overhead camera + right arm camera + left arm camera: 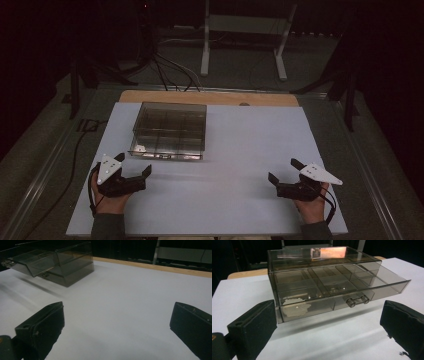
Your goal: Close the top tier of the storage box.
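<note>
On the near left of the white table sheet (240, 150), left gripper (134, 167), held in a hand (111, 202) entering from the bottom edge, jaws spread wide apart with nothing between them, pointing toward the drawer box just beyond. Grey three-cornered plate (106, 168) on top of that gripper; black cable looping past the wrist.

Just beyond and slightly right, clear smoky plastic drawer box (170, 129), standing on the left half of the sheet toward the far side. Drawer (342, 293) pulled partly out toward the near edge, divided into small compartments, with a short bar handle (357, 300) on its front wall. Pale flat object (294, 308) lying in the drawer's front left compartment; identity not discernible. Left gripper close to the drawer front yet not touching it, as seen from the left gripper view.

Centre of the sheet bare. Strip of wooden tabletop (210, 97) along the far edge.

On the near right, right gripper (283, 170), held in the other hand (312, 205), jaws likewise wide apart and holding nothing, well apart from the drawer box, which sits far off at upper left in the right gripper view (60, 262).
</note>
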